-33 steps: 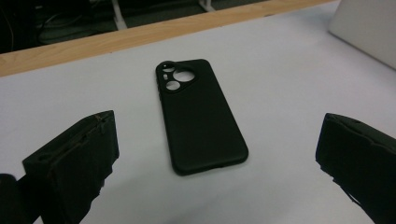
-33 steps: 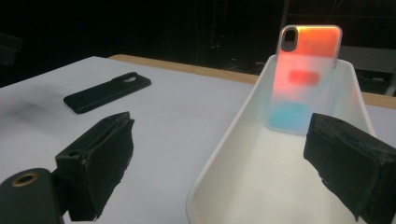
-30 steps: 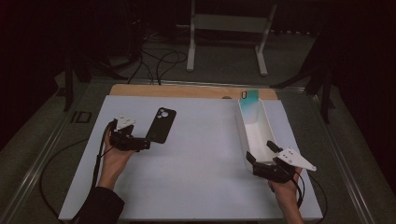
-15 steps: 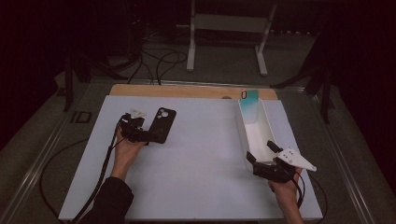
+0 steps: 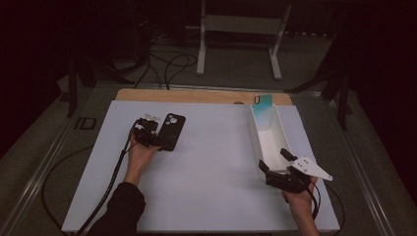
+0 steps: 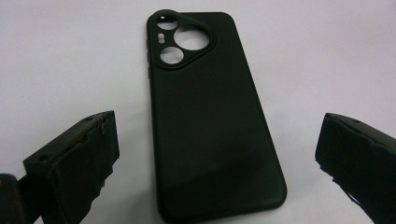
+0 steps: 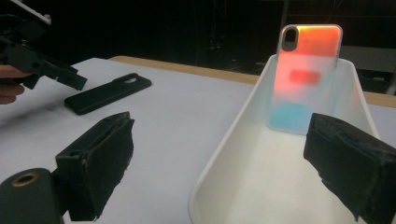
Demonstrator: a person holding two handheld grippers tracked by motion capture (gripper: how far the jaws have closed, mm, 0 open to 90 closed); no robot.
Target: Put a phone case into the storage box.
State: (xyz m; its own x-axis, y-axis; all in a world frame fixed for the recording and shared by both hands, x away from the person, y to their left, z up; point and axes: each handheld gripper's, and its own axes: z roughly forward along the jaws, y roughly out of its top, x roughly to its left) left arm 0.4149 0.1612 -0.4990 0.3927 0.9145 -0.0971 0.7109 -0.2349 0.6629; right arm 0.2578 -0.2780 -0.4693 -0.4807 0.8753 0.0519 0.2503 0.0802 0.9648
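Left gripper [image 5: 156,132] poised over the black case [image 5: 172,131], nothing lifted yet.

The black case lies flat on the white mat [image 5: 206,177], well to the left of the tray [image 5: 265,142]; it looks bound for the tray, where an iridescent case [image 5: 262,104] already leans against the far wall, so one case seems done and this one is left. In the left gripper view the case [image 6: 210,116] sits between the wide-spread jaws, which straddle its near end without touching it: released, grasping nothing. The grasp, lift and carry are all ahead. The right gripper [image 5: 281,169] waits at the tray's near end, jaws spread wide to either side of the tray's near rim [image 7: 261,186], holding nothing; I cannot tell whether they touch it.
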